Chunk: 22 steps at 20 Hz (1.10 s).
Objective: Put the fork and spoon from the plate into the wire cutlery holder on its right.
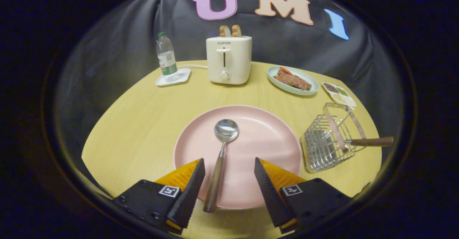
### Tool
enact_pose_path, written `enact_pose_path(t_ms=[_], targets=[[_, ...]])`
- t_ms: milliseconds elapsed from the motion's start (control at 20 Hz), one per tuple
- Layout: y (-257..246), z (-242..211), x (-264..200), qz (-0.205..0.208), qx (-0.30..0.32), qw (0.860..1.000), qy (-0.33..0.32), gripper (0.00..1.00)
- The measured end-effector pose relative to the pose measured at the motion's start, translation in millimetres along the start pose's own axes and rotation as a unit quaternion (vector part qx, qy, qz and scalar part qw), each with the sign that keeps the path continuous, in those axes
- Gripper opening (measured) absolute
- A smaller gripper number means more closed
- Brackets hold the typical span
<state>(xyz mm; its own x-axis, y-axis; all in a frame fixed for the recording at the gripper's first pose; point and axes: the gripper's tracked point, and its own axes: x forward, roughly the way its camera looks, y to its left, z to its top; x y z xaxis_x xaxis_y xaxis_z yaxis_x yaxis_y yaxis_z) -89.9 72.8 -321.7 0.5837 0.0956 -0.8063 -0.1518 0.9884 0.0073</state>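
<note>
Spoon [219,154] on the plate [272,138], handle lying between the wide, empty jaws of the gripper [229,176]; fork apparently already in the holder [328,142]. Next, probably: lower, close on the handle.

The wire cutlery holder [328,142] is hiding the head of a wooden-handled utensil [371,141]. The small divided dish's [339,94] contents are showing too small to identify.
</note>
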Motion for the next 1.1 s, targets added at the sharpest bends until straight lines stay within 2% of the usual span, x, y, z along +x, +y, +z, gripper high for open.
enact_pose_path(t_ms=[550,1100], targets=[[3.8,-20.1,1.3,0.004,-0.045,0.998,0.05,0.09],[-47.8,9.7,-47.8,0.024,-0.086,0.992,0.087,0.09]])
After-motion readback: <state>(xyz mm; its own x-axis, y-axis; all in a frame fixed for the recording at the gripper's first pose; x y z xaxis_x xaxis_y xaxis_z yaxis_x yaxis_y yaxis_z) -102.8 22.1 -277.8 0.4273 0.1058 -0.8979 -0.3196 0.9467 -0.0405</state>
